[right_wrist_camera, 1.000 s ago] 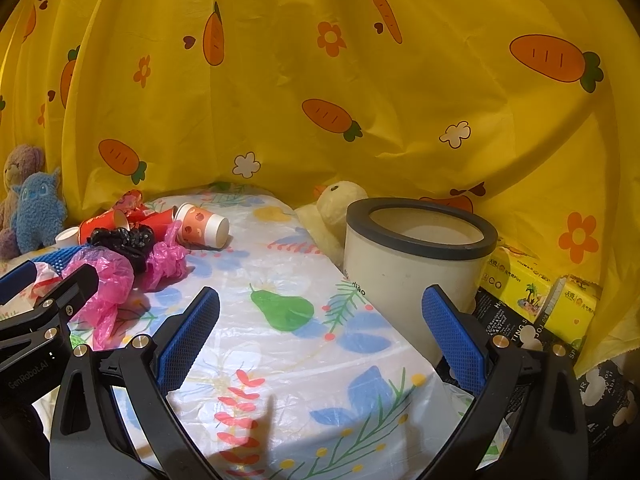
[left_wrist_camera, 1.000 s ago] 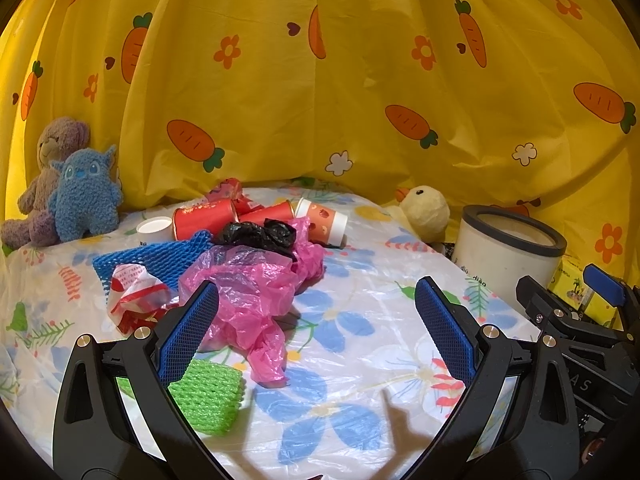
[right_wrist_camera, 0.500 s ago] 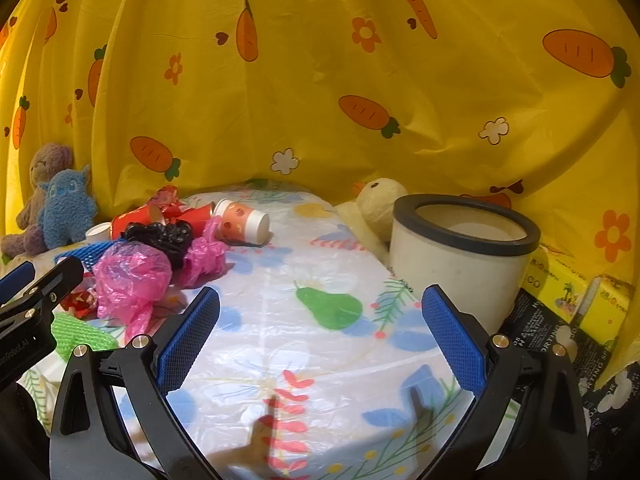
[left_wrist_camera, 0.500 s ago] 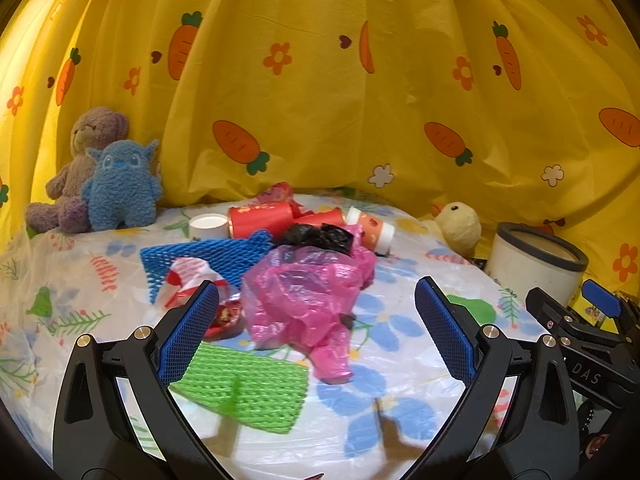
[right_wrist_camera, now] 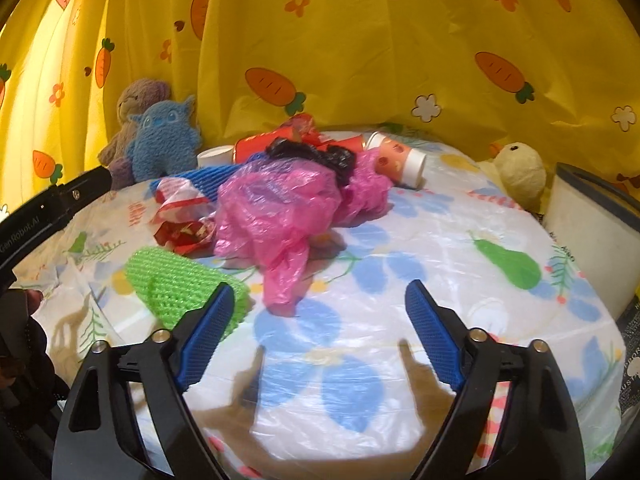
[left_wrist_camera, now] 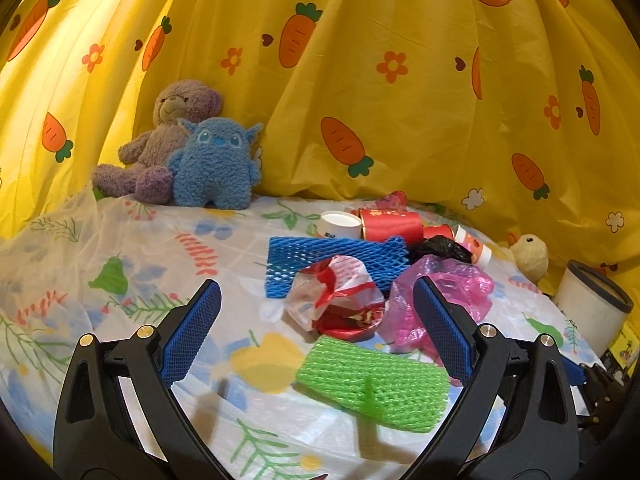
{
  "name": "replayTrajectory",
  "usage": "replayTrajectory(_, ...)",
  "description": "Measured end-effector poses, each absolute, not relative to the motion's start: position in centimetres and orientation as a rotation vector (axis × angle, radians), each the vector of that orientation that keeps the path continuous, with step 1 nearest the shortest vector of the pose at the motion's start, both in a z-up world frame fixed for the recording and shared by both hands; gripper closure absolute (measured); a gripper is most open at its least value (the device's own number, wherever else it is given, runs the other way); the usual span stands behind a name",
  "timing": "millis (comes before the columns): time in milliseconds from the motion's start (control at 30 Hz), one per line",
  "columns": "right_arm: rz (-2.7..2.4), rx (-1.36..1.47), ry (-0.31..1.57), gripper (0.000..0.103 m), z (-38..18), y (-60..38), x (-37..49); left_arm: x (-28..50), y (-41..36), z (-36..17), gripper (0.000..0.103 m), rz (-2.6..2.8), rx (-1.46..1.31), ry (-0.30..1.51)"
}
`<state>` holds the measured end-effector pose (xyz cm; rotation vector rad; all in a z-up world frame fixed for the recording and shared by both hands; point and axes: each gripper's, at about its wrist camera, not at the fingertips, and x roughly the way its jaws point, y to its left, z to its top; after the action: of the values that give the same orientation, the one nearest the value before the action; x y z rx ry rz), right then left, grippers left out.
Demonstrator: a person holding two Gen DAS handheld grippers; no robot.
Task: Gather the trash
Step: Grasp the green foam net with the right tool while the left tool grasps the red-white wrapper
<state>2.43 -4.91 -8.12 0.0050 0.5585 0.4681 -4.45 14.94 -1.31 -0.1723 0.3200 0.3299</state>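
Observation:
A trash pile lies mid-table: a green foam net, a blue foam net, a red-and-white wrapper, a pink plastic bag, a black bag, red cups, a white cup and an orange-patterned cup. My left gripper is open and empty, just short of the wrapper and green net. My right gripper is open and empty over bare cloth, with the green net by its left finger and the pink bag ahead.
A white bin with a dark rim stands at the table's right edge, also in the right wrist view. A yellow duck toy sits beside it. A purple bear and blue plush sit at the back left. A yellow carrot curtain hangs behind.
Both views have swung left and closer to the pile. The bin has slid to the right edge of each view. Both grippers stay open.

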Motion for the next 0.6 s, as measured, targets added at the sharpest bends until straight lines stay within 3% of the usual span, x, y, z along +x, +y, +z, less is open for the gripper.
replayTrajectory(400,0.643,-0.019,0.698,0.038,-10.3,1.3,3.3,-5.6,18.1,-1.3,0.01,0.42,-0.192,0.296)
replayTrajectory(500,0.66,-0.031,0.713,0.045,-10.6,1.9,3.6,-5.7,18.7,-1.6,0.012,0.426,-0.206,0.303)
replayTrajectory(600,0.687,-0.042,0.709,0.057,-10.7,2.1,3.4,-5.6,19.1,-1.8,0.013,0.428,-0.212,0.309)
